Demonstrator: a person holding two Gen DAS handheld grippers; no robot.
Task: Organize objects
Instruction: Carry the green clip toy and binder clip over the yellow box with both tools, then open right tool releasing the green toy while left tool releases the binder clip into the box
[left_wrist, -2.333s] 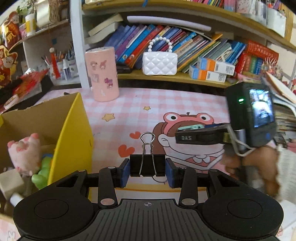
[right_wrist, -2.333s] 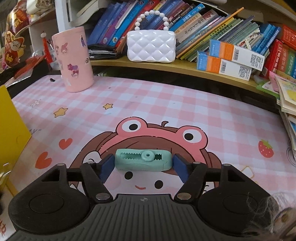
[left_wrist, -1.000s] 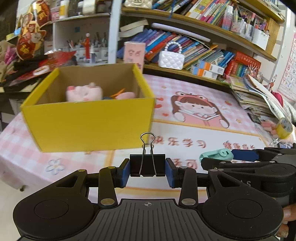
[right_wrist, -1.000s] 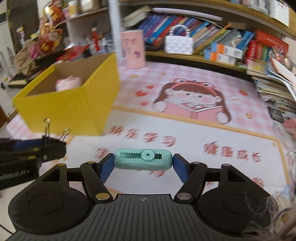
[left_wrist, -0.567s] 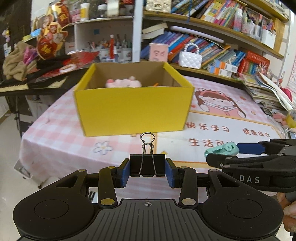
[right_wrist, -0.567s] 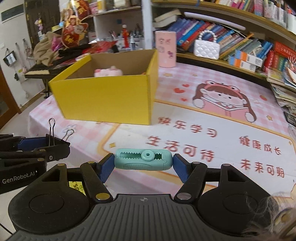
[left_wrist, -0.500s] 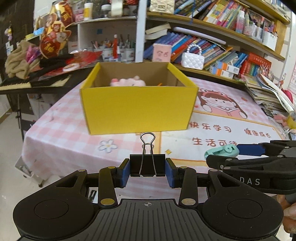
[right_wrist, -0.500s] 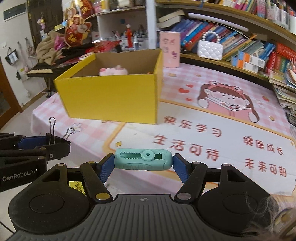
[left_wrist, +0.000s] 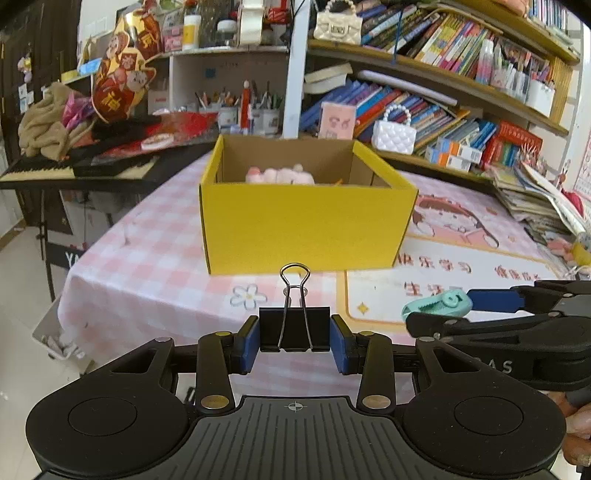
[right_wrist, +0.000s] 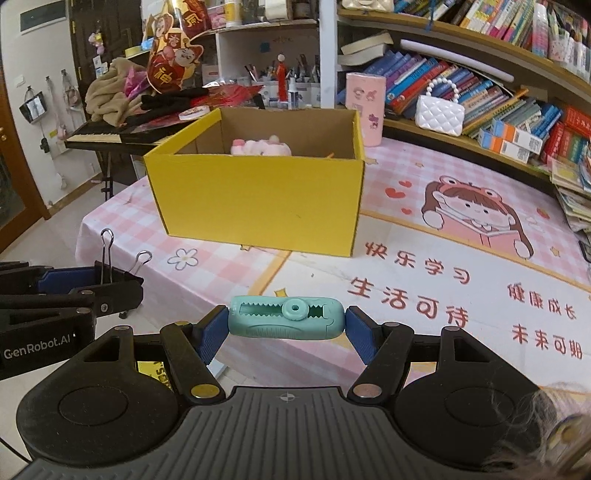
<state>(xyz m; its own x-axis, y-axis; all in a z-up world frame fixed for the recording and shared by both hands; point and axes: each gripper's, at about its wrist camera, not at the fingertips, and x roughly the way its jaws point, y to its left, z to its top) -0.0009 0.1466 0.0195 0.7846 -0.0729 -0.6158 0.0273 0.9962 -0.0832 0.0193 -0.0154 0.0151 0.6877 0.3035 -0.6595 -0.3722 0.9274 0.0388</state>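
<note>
My left gripper (left_wrist: 294, 338) is shut on a black binder clip (left_wrist: 294, 328) with wire handles standing up. My right gripper (right_wrist: 286, 325) is shut on a teal toothed clip (right_wrist: 286, 322), gripped end to end. Both hover near the table's front edge, side by side; the teal clip (left_wrist: 437, 303) shows at right in the left wrist view, the binder clip (right_wrist: 118, 271) at left in the right wrist view. Ahead on the pink checked tablecloth stands an open yellow cardboard box (left_wrist: 306, 221) (right_wrist: 258, 206) holding a pink plush toy (right_wrist: 260, 147).
A cartoon desk mat (right_wrist: 461, 251) covers the table to the right of the box. A pink cup (right_wrist: 365, 107) and a white quilted purse (right_wrist: 439, 114) stand behind it below bookshelves. Stacked papers (left_wrist: 535, 199) lie at right, a cluttered keyboard stand (left_wrist: 81, 166) at left.
Both grippers have drawn back from the table, so the yellow box now looks smaller and farther ahead. Each still grips its clip as before.
</note>
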